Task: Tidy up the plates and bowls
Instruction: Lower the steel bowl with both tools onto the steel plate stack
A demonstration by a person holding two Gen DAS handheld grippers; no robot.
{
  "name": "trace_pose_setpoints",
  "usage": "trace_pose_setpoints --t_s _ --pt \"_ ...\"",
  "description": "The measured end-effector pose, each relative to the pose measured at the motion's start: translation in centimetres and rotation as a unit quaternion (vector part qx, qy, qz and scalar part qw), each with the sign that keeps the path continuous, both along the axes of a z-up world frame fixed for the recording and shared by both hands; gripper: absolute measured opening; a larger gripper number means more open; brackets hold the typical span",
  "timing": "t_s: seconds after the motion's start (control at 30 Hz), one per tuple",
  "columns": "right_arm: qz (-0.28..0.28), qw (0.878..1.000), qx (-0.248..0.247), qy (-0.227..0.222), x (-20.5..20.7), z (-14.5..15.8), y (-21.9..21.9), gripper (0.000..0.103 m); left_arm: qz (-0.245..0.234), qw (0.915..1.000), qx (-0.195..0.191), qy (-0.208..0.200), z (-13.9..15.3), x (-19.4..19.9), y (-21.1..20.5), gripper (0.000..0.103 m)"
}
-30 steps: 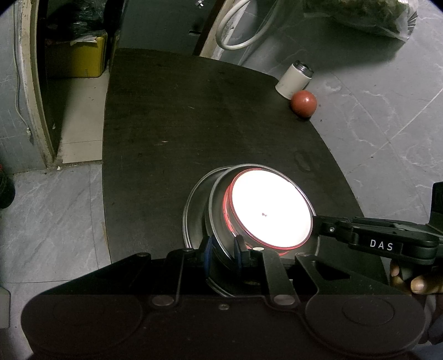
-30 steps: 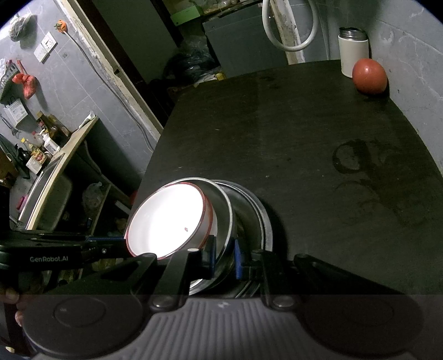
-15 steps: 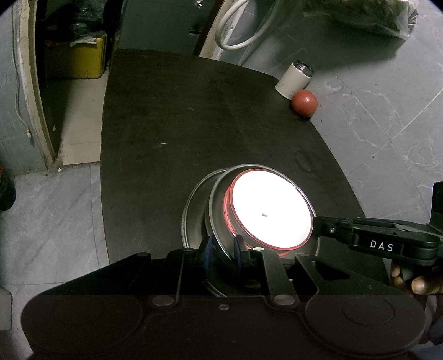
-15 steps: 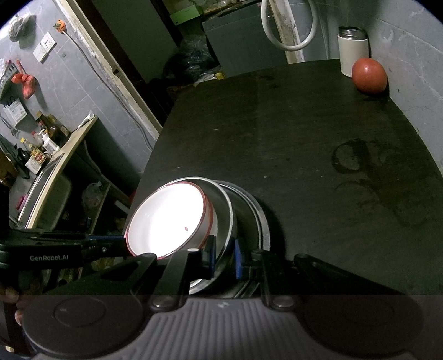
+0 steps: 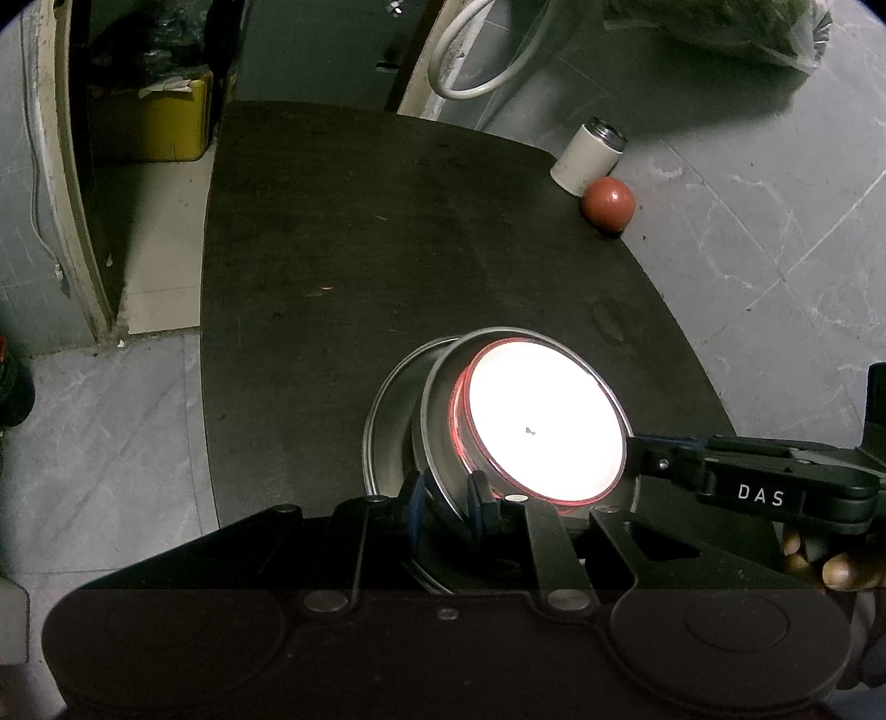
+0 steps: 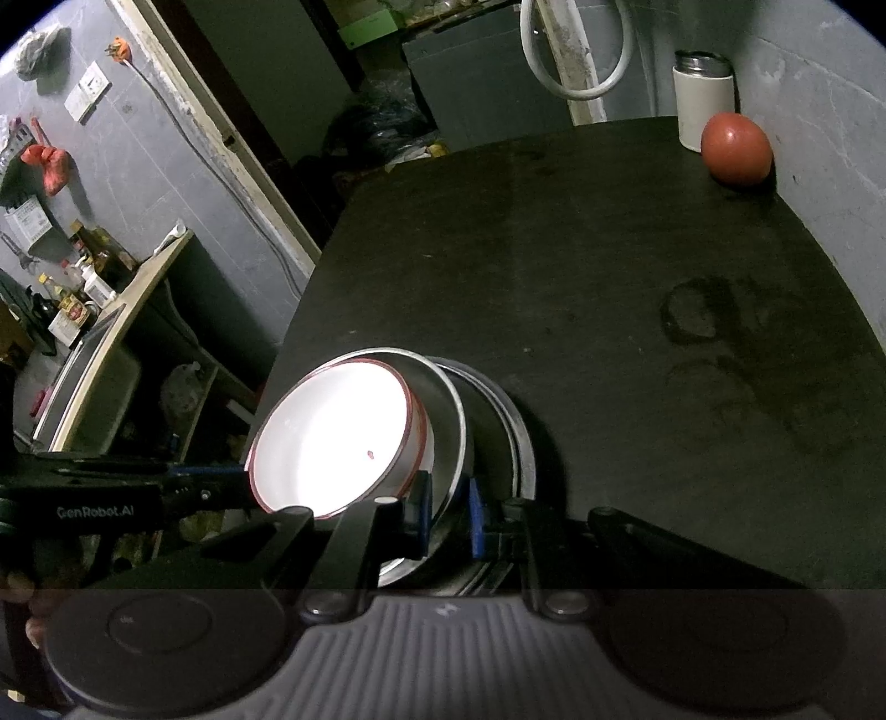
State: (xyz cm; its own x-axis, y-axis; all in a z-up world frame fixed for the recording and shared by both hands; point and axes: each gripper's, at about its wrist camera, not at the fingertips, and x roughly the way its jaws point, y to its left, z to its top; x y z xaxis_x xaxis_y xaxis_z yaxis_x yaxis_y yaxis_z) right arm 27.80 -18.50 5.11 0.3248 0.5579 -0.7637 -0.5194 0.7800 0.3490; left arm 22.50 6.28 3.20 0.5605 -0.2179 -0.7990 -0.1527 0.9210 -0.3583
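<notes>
Glare-whitened inside of the red-rimmed bowl [image 5: 545, 429], surface detail lost; near edge of the steel plate [image 5: 387, 421] hidden behind the left gripper [image 5: 446, 498]; plastic bag [image 5: 736, 25] cut off by the top edge

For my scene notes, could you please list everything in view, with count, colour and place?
table: one, dark, centre.
white bowl: one, red-rimmed, nested in the metal bowl.
metal bowl: one, silver, tilted, on the plate.
metal plate: one, silver, table's near edge.
flask: one, white, far corner.
ball: one, red, beside the flask.
hose: one, white, behind the table.
left gripper: shut on the metal bowl's rim.
right gripper: shut on the opposite rim.
</notes>
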Motion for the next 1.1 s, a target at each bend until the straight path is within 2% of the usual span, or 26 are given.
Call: trace_pose_setpoints --t_s 0.73,0.9,1.1 --pt "-0.005 1.000 -0.013 -0.014 -0.51 0.21 0.46 0.017 -0.002 0.9999 0.012 0.001 0.17 0.17 -0.30 0.018" --pt "-0.005 1.000 -0.015 -0.015 -0.56 0.25 0.51 0.017 0.000 0.9997 0.025 0.003 0.33 0.22 -0.66 0.022" --pt "-0.014 1.000 -0.016 -0.013 -0.42 0.12 0.22 0.024 0.006 0.9993 0.037 0.005 0.41 0.15 -0.55 0.032"
